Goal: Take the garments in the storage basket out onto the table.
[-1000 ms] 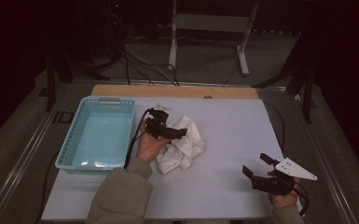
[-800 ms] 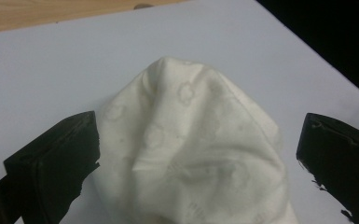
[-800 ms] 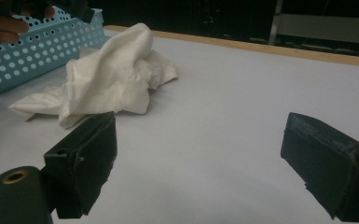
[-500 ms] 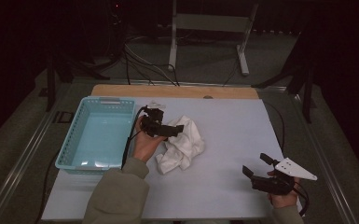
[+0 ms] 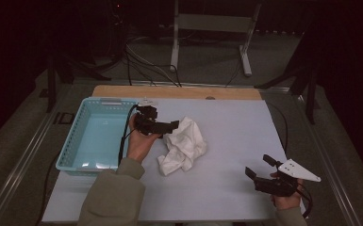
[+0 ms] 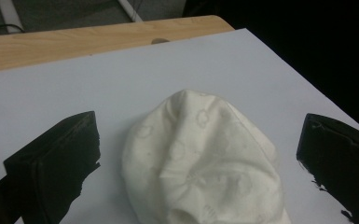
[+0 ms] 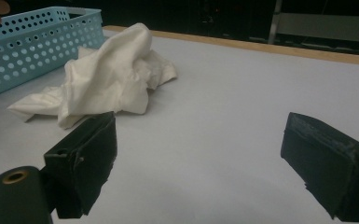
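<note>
A crumpled white cloth (image 5: 184, 146) lies on the white table sheet (image 5: 238, 122), just right of the light blue basket (image 5: 104, 100). My left gripper (image 5: 173, 125) hovers over the cloth's upper left edge, pointing right. In the left gripper view the cloth (image 6: 200, 163) sits below and between the jaws of the left gripper (image 6: 199, 120), which stand wide open and hold nothing. My right gripper (image 5: 258, 165) rests near the front right corner, open and empty. In the right gripper view it (image 7: 200, 121) faces the cloth (image 7: 107, 74) from a distance.
The perforated blue basket (image 7: 28, 46) looks empty and stands at the table's left side. A wooden strip (image 5: 179, 92) runs along the far edge. Beyond it are cables and a metal stand (image 5: 207, 28) on the floor.
My left gripper has drawn slightly back and to the left, toward the basket. The cloth and the right gripper have stayed put.
</note>
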